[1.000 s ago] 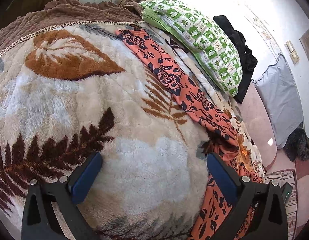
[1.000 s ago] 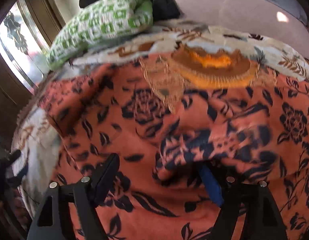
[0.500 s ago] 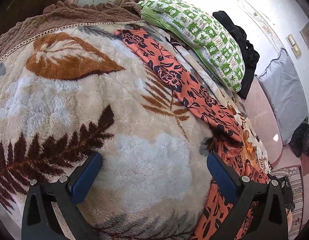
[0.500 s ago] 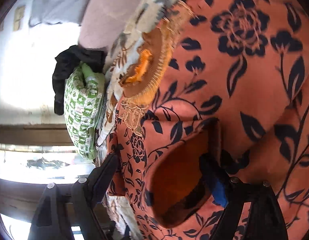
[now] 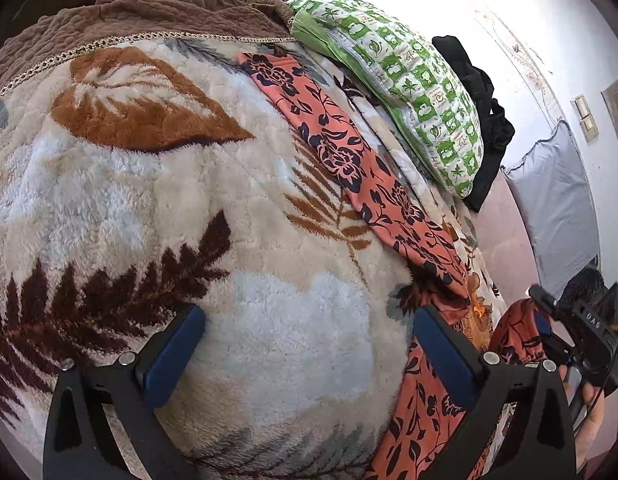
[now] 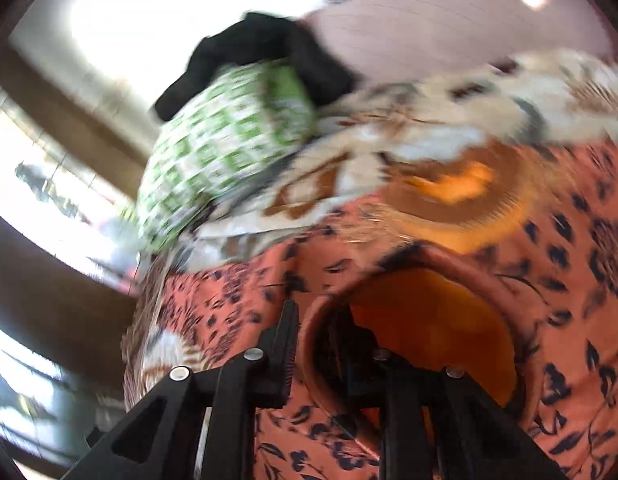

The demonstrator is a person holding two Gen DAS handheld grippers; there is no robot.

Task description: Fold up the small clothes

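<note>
Right claw [image 6: 325, 344] seemingly pinching orange garment [image 6: 569, 280], upturned.

Lettering on black device [image 5: 591, 330], left wrist view: from my feed I can make out pale capitals that look like "DAG" on its side, at the right edge; the last letter is uncertain.
Holder of that device: a hand [image 5: 589, 400] below it, partly cut off by the frame.
Green-and-white pillow [image 5: 409, 84]: I see printed leaf and pictogram squares only, no words I can read.
Wall plates [image 5: 585, 114]: blank to my eye, nothing legible.
Right wrist view: motion blur across the frame; I can read no text, label or number anywhere in it.
</note>
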